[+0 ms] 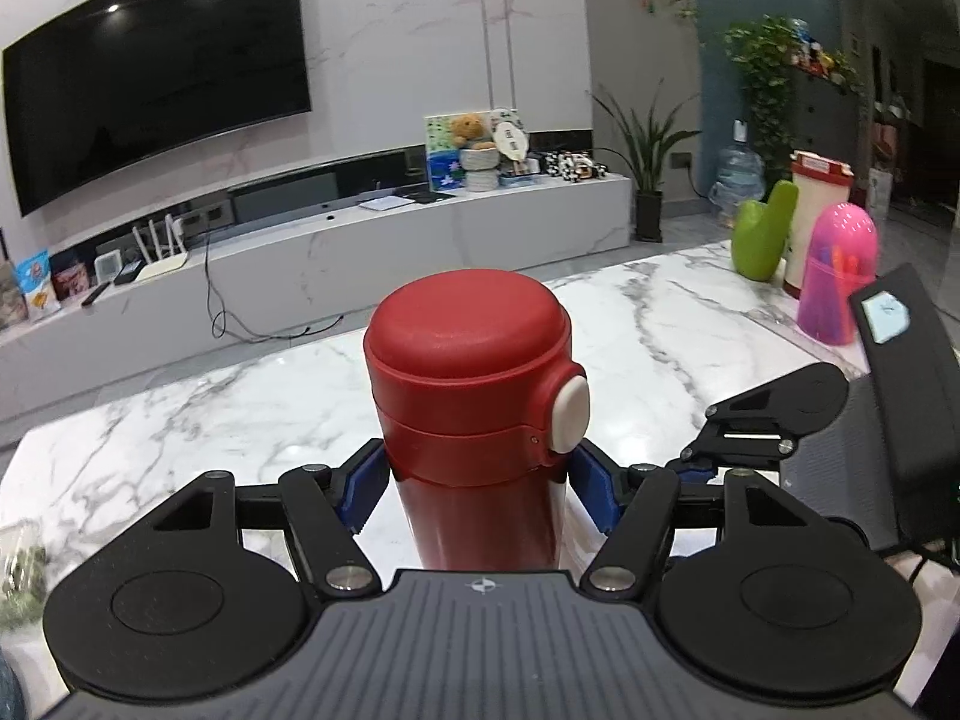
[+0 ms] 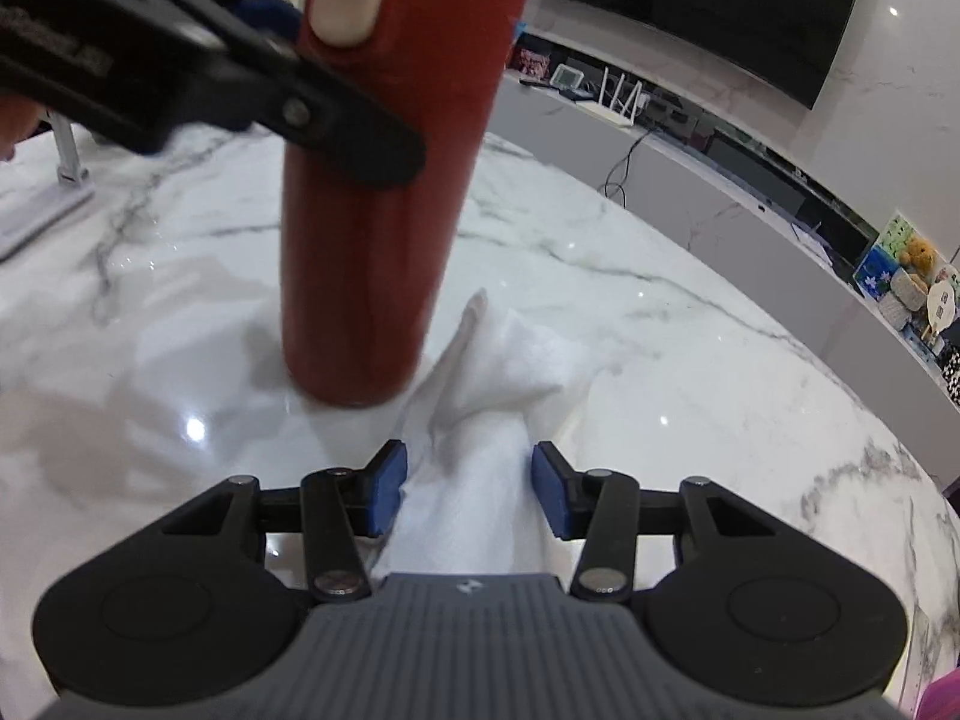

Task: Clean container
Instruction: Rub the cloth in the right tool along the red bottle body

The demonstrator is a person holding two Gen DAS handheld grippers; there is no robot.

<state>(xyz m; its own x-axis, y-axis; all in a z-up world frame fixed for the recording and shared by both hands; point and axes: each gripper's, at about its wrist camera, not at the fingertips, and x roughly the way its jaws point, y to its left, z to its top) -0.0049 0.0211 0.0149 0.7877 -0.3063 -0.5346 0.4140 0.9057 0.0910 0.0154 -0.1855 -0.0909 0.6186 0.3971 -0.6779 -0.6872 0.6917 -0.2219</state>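
Observation:
A tall red flask [image 1: 468, 384] with a red cap and a white push button [image 1: 570, 414] stands upright on the white marble table [image 1: 180, 420]. My left gripper [image 1: 477, 492] is shut on its body just below the cap, a blue pad pressing on each side. In the right wrist view the flask [image 2: 372, 240] stands just ahead, with the left gripper [image 2: 390, 21] clamped near its top. A crumpled white cloth [image 2: 492, 372] lies on the table beside the flask's base and runs back between the blue pads of my right gripper [image 2: 468, 492], which stand apart from it, open.
At the table's far right stand a green vase [image 1: 765, 234], a white jar with a red lid [image 1: 816, 210] and a pink container [image 1: 837, 276]. The right gripper's black linkage [image 1: 774, 414] sits close on the right. A white stand [image 2: 36, 210] rests at the table's left.

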